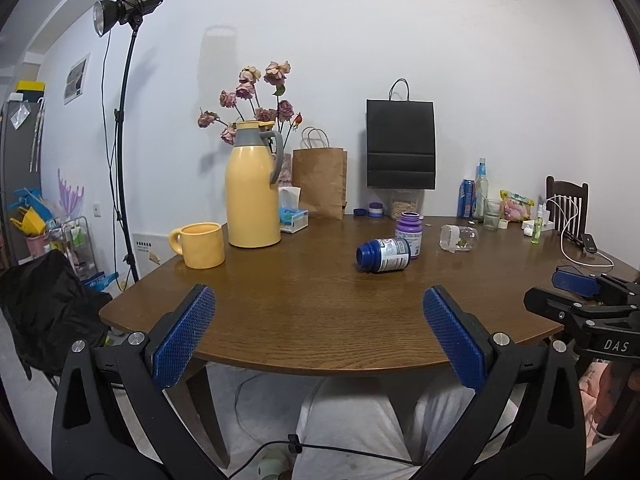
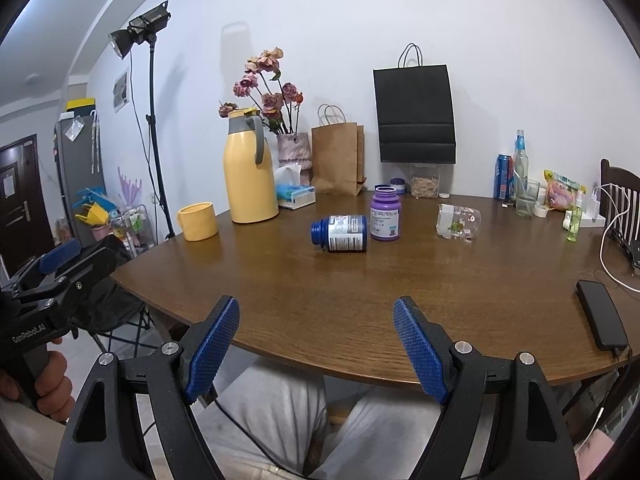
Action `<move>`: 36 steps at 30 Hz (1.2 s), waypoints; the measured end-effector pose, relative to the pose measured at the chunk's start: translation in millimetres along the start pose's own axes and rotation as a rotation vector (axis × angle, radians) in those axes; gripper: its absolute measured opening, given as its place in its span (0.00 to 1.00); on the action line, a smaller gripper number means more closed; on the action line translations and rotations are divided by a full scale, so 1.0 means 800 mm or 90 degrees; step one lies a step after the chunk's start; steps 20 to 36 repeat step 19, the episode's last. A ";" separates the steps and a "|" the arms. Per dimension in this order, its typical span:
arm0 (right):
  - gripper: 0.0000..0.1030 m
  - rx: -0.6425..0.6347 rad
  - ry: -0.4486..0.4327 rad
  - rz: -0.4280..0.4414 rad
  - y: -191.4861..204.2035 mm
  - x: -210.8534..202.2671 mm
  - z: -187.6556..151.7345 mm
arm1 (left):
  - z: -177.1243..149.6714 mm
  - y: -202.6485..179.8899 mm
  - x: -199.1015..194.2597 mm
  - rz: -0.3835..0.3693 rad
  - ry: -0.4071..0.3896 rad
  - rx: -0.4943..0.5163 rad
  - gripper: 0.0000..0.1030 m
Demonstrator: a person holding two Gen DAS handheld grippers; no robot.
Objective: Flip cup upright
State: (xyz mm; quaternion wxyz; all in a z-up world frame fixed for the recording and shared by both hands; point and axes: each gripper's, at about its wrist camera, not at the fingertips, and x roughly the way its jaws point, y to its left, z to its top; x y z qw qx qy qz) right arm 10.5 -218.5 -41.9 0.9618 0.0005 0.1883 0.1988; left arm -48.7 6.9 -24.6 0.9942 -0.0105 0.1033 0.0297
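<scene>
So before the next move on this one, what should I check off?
1. Left gripper open, holding nothing: ok.
2. Right gripper open, holding nothing: ok.
3. Yellow mug upright: not ok; its top looks like a flat closed face, so it seems mouth-down.
4. Gap between the mug and the yellow jug: ok; they are close but apart.
5. Handle reachable: ok; it points left, away from the jug.
6. Gripper at the mug: not ok; both are at the near edge of the table.
</scene>
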 end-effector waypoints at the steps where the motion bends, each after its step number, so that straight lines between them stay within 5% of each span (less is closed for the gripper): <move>1: 0.82 0.000 0.000 -0.001 0.000 0.000 0.000 | 0.000 0.000 0.000 0.000 0.000 0.000 1.00; 36: 0.82 0.002 0.004 0.002 0.001 0.001 0.000 | 0.000 -0.003 -0.003 -0.002 -0.005 0.002 1.00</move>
